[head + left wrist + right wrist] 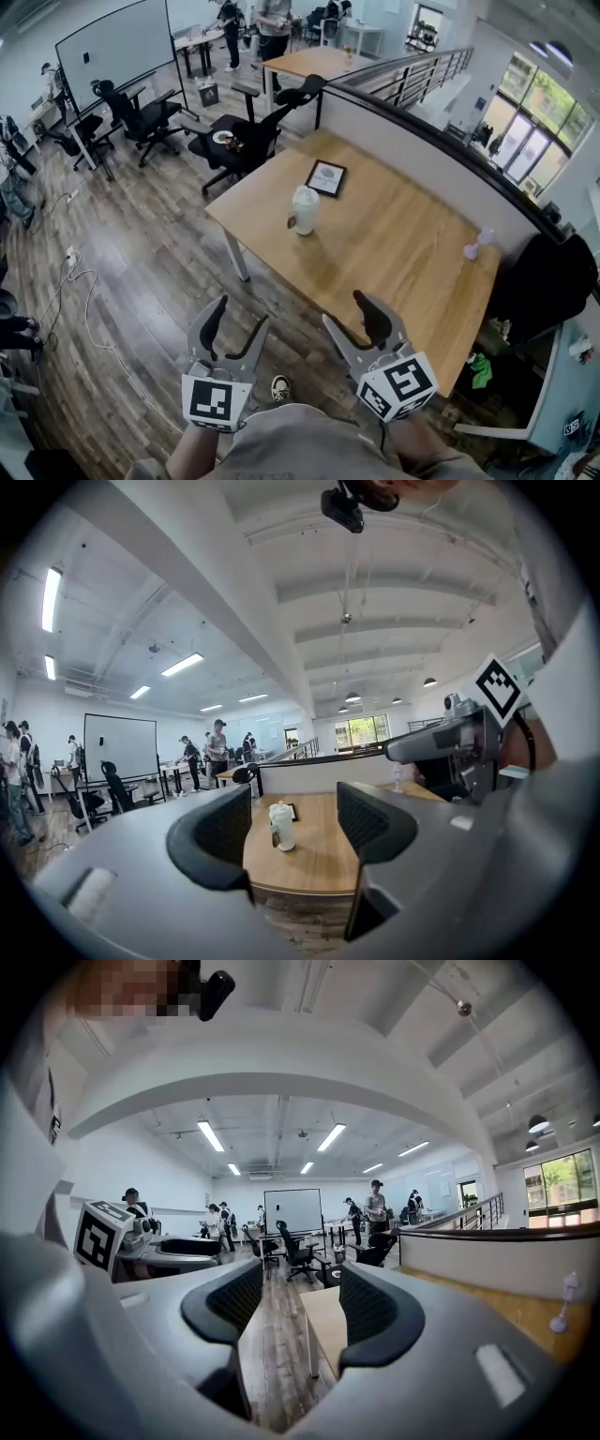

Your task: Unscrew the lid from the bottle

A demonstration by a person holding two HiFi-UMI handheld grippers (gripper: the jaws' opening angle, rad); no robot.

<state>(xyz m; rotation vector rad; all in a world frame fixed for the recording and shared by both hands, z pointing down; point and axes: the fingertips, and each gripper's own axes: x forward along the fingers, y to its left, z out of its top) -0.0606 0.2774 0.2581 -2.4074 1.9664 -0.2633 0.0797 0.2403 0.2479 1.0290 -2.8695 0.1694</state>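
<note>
A white bottle with a lid stands upright near the far left part of the wooden table; in the left gripper view the bottle shows far off between the jaws. My left gripper hangs over the floor short of the table, open and empty. My right gripper is at the table's near edge, open too, with nothing between its jaws. The right gripper view faces the table's left corner and the floor; the bottle is outside it.
A framed picture lies beyond the bottle. A small pale purple object stands at the table's right, by the low wall. Office chairs, another table and people stand further back. A cable runs over the wooden floor on the left.
</note>
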